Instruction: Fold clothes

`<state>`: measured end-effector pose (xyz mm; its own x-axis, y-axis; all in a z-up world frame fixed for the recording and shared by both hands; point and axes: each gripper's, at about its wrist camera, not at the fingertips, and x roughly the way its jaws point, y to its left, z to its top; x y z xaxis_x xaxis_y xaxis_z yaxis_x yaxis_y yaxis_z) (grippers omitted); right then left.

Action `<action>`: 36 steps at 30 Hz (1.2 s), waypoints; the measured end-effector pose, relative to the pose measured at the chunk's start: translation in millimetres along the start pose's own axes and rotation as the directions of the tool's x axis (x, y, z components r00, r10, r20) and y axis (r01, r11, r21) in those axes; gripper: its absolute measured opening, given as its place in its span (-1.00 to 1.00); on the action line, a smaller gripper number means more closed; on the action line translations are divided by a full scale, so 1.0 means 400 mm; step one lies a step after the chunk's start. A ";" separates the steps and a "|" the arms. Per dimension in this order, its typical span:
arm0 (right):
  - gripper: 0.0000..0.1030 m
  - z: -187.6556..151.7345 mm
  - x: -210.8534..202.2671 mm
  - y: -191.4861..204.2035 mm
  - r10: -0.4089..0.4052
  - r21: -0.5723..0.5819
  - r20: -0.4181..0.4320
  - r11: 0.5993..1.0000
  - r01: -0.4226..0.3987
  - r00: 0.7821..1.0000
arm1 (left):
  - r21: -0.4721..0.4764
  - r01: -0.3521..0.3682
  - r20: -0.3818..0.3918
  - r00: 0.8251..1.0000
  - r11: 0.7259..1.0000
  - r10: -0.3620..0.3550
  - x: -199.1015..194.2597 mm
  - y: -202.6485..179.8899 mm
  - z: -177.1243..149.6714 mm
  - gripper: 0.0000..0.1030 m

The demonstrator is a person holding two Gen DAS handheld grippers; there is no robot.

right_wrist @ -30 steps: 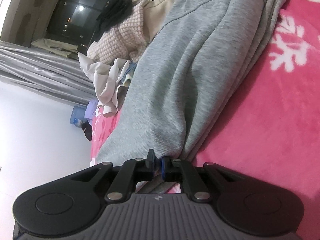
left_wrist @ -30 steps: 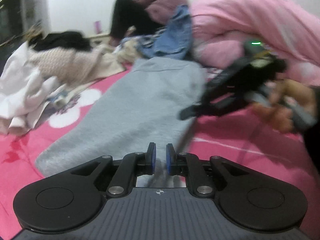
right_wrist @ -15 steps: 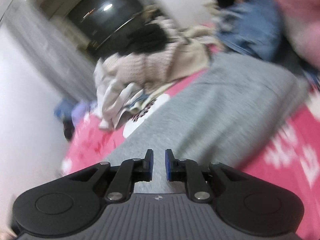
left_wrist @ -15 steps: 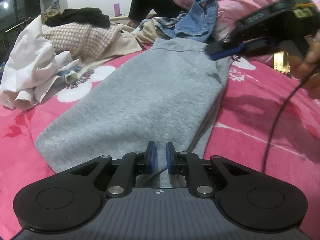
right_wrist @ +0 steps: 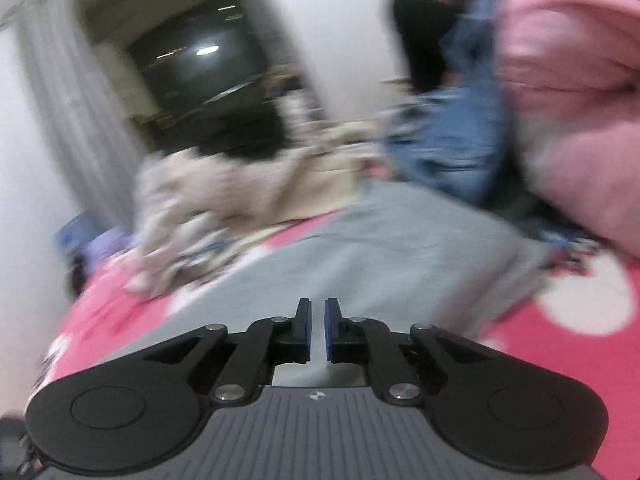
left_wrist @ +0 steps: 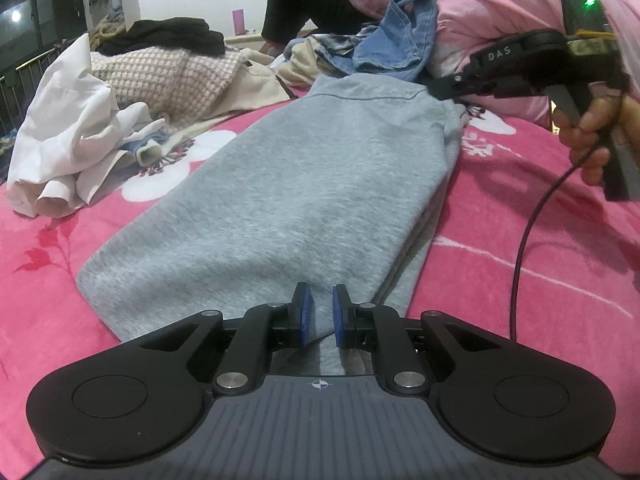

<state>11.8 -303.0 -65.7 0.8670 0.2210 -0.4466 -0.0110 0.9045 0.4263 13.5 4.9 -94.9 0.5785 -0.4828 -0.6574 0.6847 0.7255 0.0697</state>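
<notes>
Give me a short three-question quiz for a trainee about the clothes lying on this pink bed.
1. True or false: the grey garment is bunched up in a heap.
2. What lies just past the far end of the grey garment? A) a blue denim garment B) a yellow towel C) a red pillow
3. In the left wrist view, on which side of the grey garment is the crumpled white garment?

Key: 1. False, it lies flat and stretched out on the pink bedspread. 2. A. 3. Left.
</notes>
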 end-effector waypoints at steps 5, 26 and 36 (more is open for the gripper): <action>-0.80 -0.058 0.041 0.092 0.217 -0.021 -0.110 0.975 -0.221 0.970 | 0.001 -0.001 0.006 1.000 1.000 0.001 -0.002 0.000 -0.003 -0.76; -0.83 -0.174 0.098 0.181 0.167 -0.141 -0.213 0.970 -0.200 0.963 | -0.119 -0.190 -0.077 0.980 0.975 0.182 0.065 0.133 0.032 -0.56; -0.64 -0.143 0.072 0.233 0.158 -0.202 -0.177 0.960 -0.193 0.971 | -0.296 -0.268 -0.082 0.964 0.917 0.255 -0.056 0.273 -0.050 -0.45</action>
<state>7.1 -191.6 -83.9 0.7521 0.4223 -0.5060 -0.2787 0.8995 0.3364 66.4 104.7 -87.3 0.6957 -0.2402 -0.6770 0.3416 0.9397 0.0176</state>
